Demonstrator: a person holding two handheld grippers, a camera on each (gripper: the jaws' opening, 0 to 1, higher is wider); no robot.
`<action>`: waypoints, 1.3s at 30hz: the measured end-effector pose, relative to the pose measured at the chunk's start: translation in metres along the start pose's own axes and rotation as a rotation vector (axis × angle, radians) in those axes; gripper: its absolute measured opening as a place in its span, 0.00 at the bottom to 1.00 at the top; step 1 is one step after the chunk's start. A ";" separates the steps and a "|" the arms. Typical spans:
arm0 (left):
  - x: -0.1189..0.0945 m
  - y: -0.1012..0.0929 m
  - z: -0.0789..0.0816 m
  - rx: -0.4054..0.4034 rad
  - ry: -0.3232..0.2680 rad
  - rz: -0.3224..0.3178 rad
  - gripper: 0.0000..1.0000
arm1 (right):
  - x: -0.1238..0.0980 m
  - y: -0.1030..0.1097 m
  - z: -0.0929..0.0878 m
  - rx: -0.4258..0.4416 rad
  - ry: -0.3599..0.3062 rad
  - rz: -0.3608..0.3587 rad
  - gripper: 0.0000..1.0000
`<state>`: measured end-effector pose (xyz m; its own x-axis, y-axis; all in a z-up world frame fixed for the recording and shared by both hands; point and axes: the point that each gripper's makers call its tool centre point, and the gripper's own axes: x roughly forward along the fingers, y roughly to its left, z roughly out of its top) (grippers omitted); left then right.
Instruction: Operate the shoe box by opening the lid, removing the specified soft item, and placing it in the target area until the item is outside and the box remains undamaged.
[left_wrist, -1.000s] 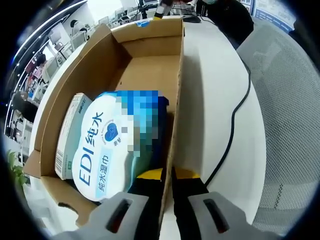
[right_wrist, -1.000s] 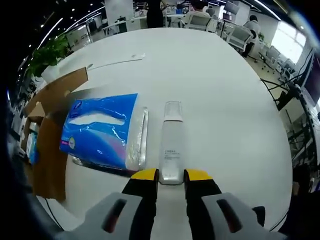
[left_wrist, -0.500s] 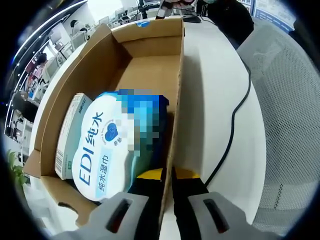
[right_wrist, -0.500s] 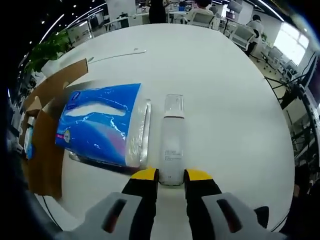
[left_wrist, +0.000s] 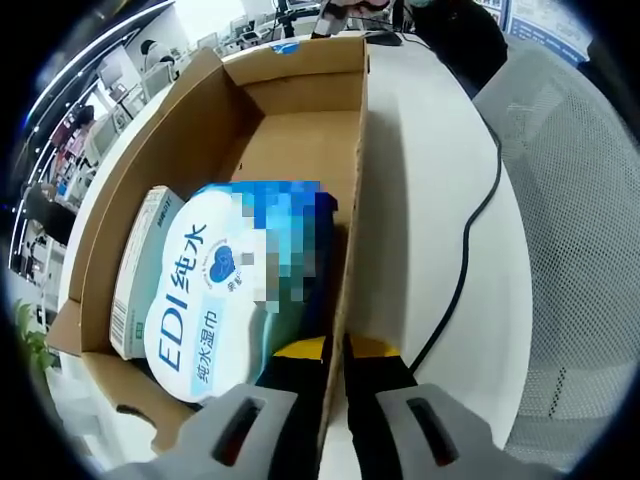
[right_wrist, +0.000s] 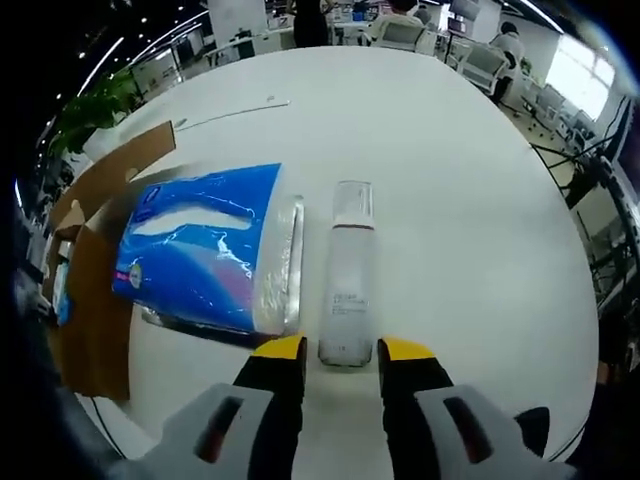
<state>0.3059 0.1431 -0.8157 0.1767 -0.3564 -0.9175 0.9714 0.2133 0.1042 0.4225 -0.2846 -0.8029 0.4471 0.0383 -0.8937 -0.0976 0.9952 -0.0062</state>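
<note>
On the white tabletop we see the right claw parted around the base of a clear bottle, beside a blue tissue pack. Our left claw pinches the shoe box wall; wet wipes lie inside.
</note>
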 end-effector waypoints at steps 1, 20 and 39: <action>0.000 0.000 0.000 0.000 0.000 0.000 0.04 | 0.000 -0.002 0.001 0.001 -0.007 -0.009 0.27; 0.000 0.000 -0.002 0.005 -0.001 0.000 0.04 | -0.022 0.013 -0.006 -0.011 -0.064 0.014 0.35; -0.001 -0.001 -0.003 0.012 -0.003 0.002 0.04 | -0.071 0.038 -0.039 -0.063 -0.152 0.015 0.33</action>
<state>0.3046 0.1457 -0.8158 0.1795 -0.3588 -0.9160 0.9728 0.2037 0.1108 0.3525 -0.2533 -0.7572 0.5742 0.0710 -0.8156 -0.1586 0.9870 -0.0258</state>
